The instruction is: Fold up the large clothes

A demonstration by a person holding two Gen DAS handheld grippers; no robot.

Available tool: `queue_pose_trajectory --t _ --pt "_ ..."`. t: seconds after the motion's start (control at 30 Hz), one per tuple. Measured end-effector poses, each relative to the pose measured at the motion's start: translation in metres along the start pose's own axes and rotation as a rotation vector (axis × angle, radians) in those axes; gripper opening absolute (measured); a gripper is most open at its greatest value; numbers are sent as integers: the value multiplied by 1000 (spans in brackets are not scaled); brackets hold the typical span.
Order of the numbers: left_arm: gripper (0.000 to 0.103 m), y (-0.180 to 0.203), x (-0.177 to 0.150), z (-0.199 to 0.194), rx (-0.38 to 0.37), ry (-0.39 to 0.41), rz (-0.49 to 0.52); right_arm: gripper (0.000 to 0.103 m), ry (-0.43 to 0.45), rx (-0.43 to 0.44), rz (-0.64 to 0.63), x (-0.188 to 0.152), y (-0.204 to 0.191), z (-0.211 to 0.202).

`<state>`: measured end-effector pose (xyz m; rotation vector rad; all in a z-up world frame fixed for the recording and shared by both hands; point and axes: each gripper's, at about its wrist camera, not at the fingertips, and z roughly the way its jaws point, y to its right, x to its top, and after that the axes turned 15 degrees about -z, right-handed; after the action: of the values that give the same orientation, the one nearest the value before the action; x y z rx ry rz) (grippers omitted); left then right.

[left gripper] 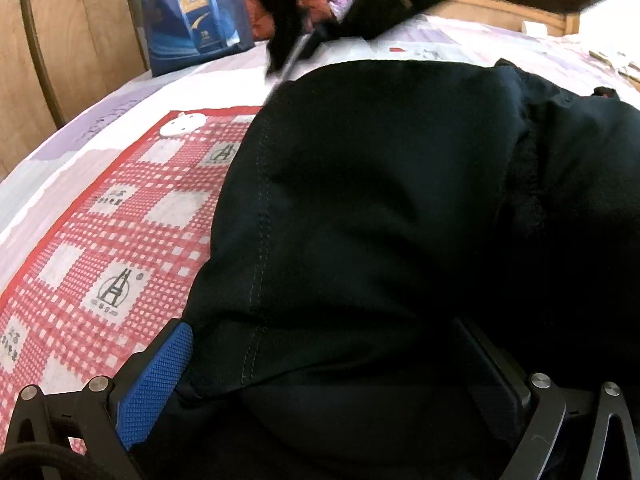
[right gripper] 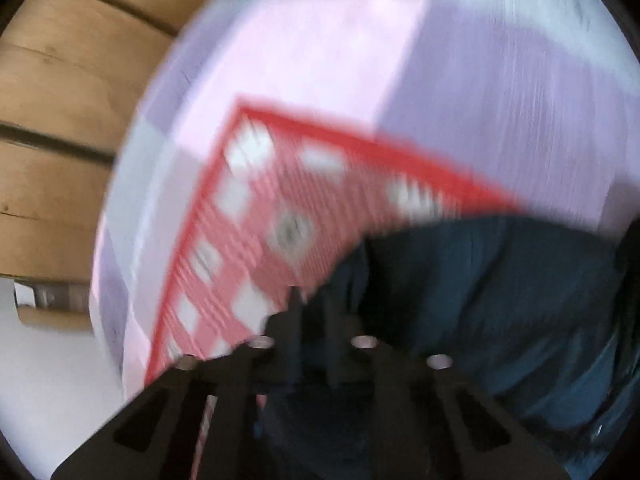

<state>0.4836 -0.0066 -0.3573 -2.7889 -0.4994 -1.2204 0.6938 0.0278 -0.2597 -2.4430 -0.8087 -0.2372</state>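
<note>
A large dark navy garment (left gripper: 380, 200) lies bunched on a red-and-white checked mat (left gripper: 112, 232) on the bed. My left gripper (left gripper: 328, 364) has its blue-padded fingers (left gripper: 156, 384) spread wide, with a fold of the garment lying between them. In the blurred right wrist view, my right gripper (right gripper: 316, 320) has its dark fingers close together on the garment's (right gripper: 480, 300) edge, lifted over the mat (right gripper: 280, 208). The right gripper also shows in the left wrist view (left gripper: 292, 40), above the garment's far edge.
A blue gift bag (left gripper: 196, 12) with a bottle picture stands at the bed's far left. Wooden cabinet panels (left gripper: 60, 40) border the bed on the left. The pale lilac bedsheet (right gripper: 480, 80) spreads beyond the mat. A wooden headboard (left gripper: 500, 12) lies behind.
</note>
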Motion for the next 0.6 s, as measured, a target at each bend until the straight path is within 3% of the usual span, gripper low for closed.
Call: queue_pose_trajectory --t 0.03,0.1,0.17,0.27,0.37,0.47,0.53,0.57,0.6 --pt "103 1 0 -1 1 0 1 0 93 48 6 4 -2 -13" --pt "103 1 0 0 1 -1 2 0 146 58 -15 13 -9 -27" --pt "103 1 0 0 3 -2 3 1 14 -80 -76 13 -14 -21" --pt "103 0 1 0 5 -1 4 2 -205 -81 -56 -12 3 -4" --pt "103 0 1 0 6 -2 6 4 -232 -42 -23 -35 7 -3" --pt "103 0 1 1 5 -2 6 11 -243 -26 41 -36 14 0" --pt "103 -1 1 2 5 -2 6 28 -193 26 59 -29 14 -12" --pt "103 -1 1 2 5 -2 5 49 -150 53 43 -25 9 -19" --pt "103 0 1 1 5 -2 6 77 -128 58 20 -21 4 -20"
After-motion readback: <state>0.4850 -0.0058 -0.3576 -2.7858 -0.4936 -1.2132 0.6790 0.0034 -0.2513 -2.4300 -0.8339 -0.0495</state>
